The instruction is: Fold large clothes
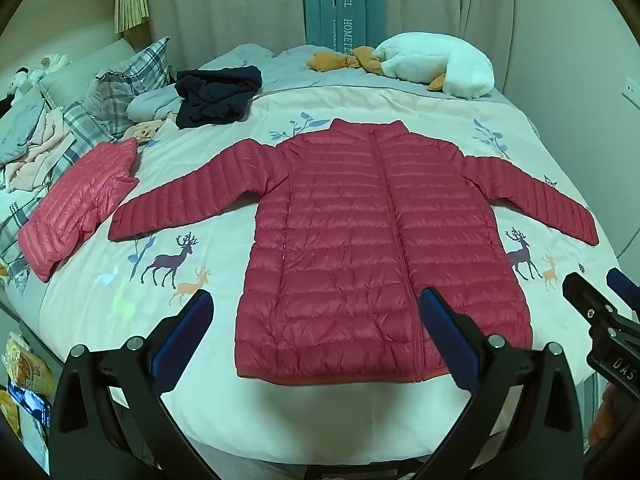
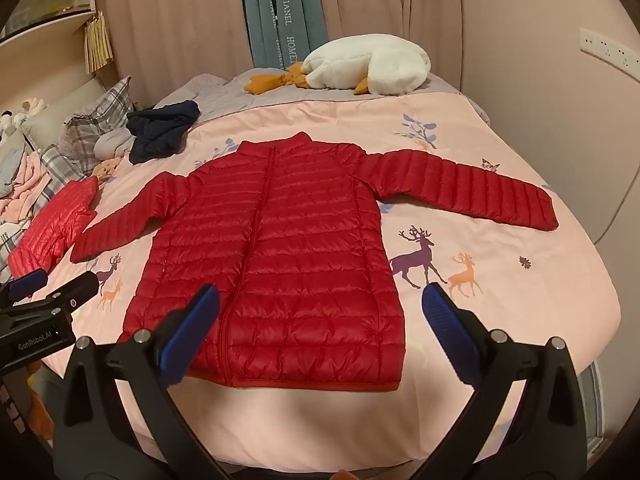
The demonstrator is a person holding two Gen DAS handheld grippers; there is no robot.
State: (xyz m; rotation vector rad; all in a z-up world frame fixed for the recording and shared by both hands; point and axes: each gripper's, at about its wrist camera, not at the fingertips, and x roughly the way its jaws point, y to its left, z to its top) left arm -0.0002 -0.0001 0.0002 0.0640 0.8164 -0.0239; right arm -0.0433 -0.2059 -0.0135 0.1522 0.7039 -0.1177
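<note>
Both sets of jaws stand wide and hold nothing: we find the left gripper (image 1: 316, 312) poised above the hem of the red quilted down jacket (image 1: 372, 240), and the right gripper (image 2: 320, 308) just beside it over the same hem, neither touching cloth as far as we can tell.

We record the jacket lying face up and zipped on the pale pink deer-print quilt (image 2: 500, 280) of the bed, sleeves spread to either side, collar at the far end.

Risks we judge from here:
- Slippery, puffy shell: a shallow pinch may catch only the top layer, so the fold drags the front and leaves the back behind.
- Trapped air may spring a fold open once released.
- The soft quilt may bunch into the grip with the hem.
- The left sleeve cuff lies near a smaller pink quilted garment (image 1: 76, 208); a sweeping fold could snag it.

Farther off, a dark navy crumpled garment (image 1: 216, 94) and a white plush goose toy (image 1: 436, 64) sit well apart, posing no obstruction.
</note>
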